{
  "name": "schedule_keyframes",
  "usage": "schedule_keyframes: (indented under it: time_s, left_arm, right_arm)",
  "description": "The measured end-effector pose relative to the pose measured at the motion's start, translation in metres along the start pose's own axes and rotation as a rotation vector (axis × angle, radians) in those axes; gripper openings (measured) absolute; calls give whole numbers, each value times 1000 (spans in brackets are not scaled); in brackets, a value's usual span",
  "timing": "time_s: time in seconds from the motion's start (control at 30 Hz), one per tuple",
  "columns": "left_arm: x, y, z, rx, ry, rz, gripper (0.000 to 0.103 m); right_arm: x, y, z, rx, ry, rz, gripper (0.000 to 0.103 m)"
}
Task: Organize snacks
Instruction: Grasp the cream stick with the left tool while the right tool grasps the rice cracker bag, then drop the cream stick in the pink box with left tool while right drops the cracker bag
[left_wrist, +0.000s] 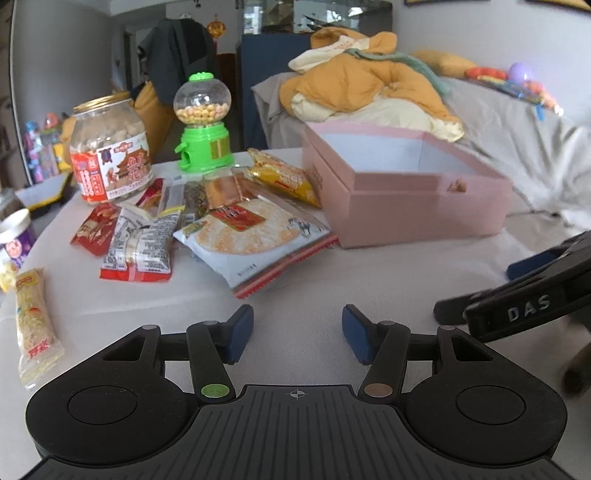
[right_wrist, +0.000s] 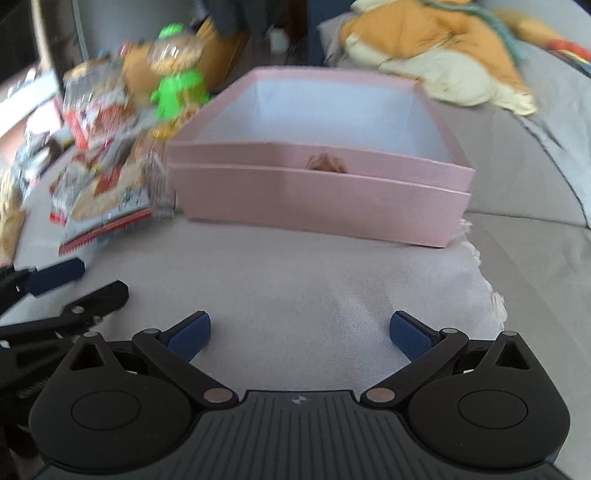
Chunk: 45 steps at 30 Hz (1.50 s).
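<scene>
Here, on the grey cloth-covered table (left_wrist: 332, 280): open pink cardboard box (left_wrist: 424, 206) toward the far right edge, heap of crinkly snack packets (left_wrist: 207, 221) beside it at far left. Left gripper (left_wrist: 297, 334) parted, empty; right gripper (right_wrist: 300, 334) spread wide, empty.

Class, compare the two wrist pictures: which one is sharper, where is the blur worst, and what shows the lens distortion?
Left wrist view: sharper; print on the peanut jar and rice cracker packet shows clearly, only the right gripper at the edge smears. Right wrist view: motion blur throughout, worst on the green candy dispenser and snack packets; the pink box front bows, showing fisheye distortion.
</scene>
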<state>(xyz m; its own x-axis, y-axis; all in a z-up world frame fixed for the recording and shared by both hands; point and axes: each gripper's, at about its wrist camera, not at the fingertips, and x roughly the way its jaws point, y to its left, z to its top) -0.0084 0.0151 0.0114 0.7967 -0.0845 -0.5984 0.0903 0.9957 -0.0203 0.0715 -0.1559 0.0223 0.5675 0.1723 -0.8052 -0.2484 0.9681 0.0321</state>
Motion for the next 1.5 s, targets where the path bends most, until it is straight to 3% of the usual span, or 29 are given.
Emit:
schedule_keyframes:
  time_s: [0.17,0.27,0.37,0.47,0.53,0.63,0.83,0.9,0.93,0.97,1.03,1.17,1.23,1.37,1.5]
  left_arm:
    - [-20,37,16,-97,-41,-17,60]
    - [-31,66,25,-172,-69,-14,60]
    - [-37,95,31,-224,-83,71,60]
    - [-37,127,27,-289,-68,167,58]
    - [-35,147,22,-336,-52,232,58]
    - [-34,172,12,-405,-35,303,58]
    - [-20,186,6,-406,-4,315,58]
    - [-10,187,7,-396,13,301,58]
    - [-4,186,7,-381,18,307,57]
    - [-1,184,8,-361,16,318,56]
    - [2,179,10,-311,11,335,36]
    - [-6,162,9,-267,-10,231,33]
    - [-13,145,9,-220,-17,215,33]
    - [-41,101,17,-140,-46,120,33]
    - [-66,56,44,-99,-97,-64,33]
  right_arm:
    - [4,3,7,-56,61,21,103]
    - [7,7,26,-105,22,123,103]
    - [2,9,47,-79,-102,251,103]
    - [12,16,71,-36,-93,394,103]
    - [25,26,86,-22,-84,439,103]
    - [41,53,98,-76,-70,413,103]
    - [42,125,80,-353,-112,292,103]
    - [40,136,75,-385,-123,269,95]
    - [38,138,73,-396,-121,264,84]
    - [36,138,71,-405,-118,250,76]
    - [27,131,69,-407,-122,256,76]
    - [-4,101,60,-388,-142,291,76]
    - [-20,85,51,-385,-168,274,76]
    - [-45,46,33,-357,-207,183,76]
    - [-62,10,15,-330,-261,94,76]
